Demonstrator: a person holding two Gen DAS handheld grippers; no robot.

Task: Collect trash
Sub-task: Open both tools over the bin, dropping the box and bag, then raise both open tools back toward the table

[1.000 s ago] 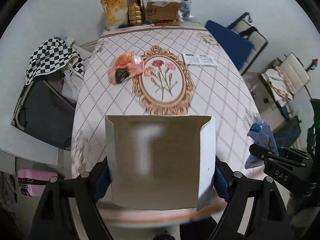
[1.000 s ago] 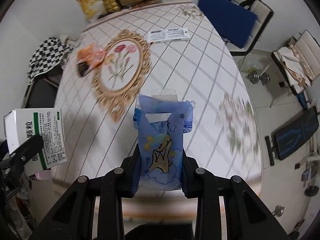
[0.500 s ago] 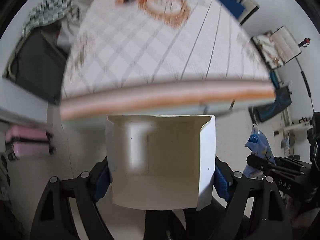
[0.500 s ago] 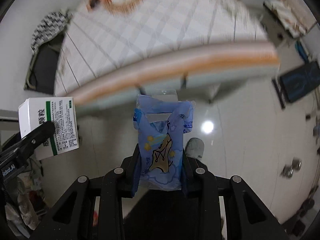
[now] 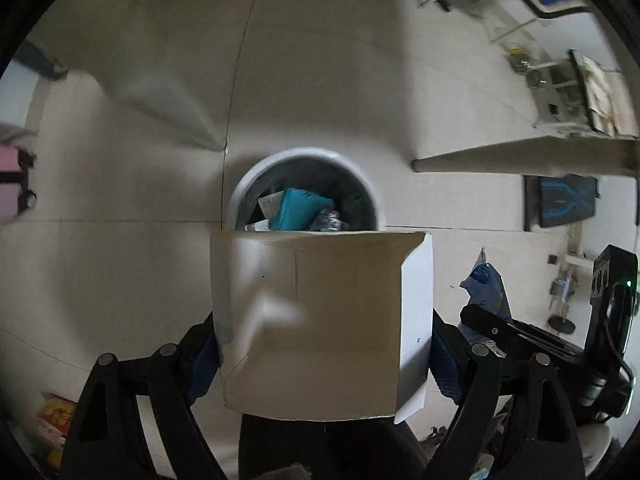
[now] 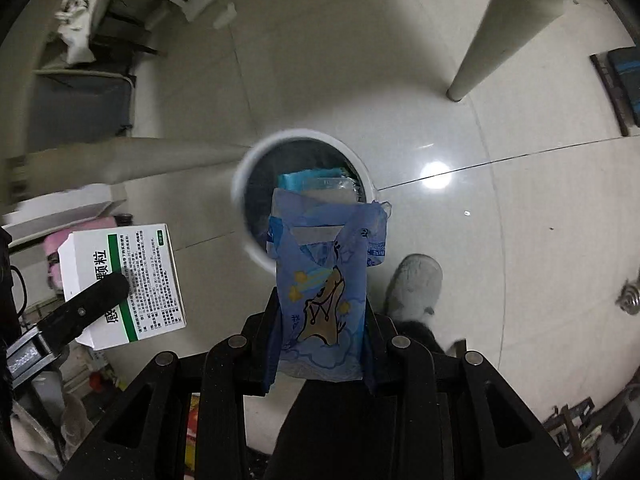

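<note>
My left gripper [image 5: 324, 356] points down at the floor with an open white cardboard box [image 5: 320, 320] between its blue pads; its jaws are opening, and the pads still touch the box's sides. The box hangs just in front of a round white-rimmed trash bin [image 5: 304, 154] that holds a teal packet and papers. My right gripper [image 6: 320, 320] is shut on a blue cartoon-printed wrapper [image 6: 324, 292], held over the near edge of the bin [image 6: 304, 134]. In the right wrist view the box [image 6: 132, 280] shows green-striped print, at the left.
Pale table legs [image 5: 168, 108] [image 6: 492, 28] stand on the glossy tiled floor on either side of the bin. A grey slipper [image 6: 416, 288] is close to the bin's right. A pink suitcase [image 5: 12, 184] sits far left, a black mat [image 5: 560, 204] at right.
Both grippers have dropped from above the tabletop, past its edge, down to the floor. The bin has come into view under them. The box and the wrapper stay between their jaws.
</note>
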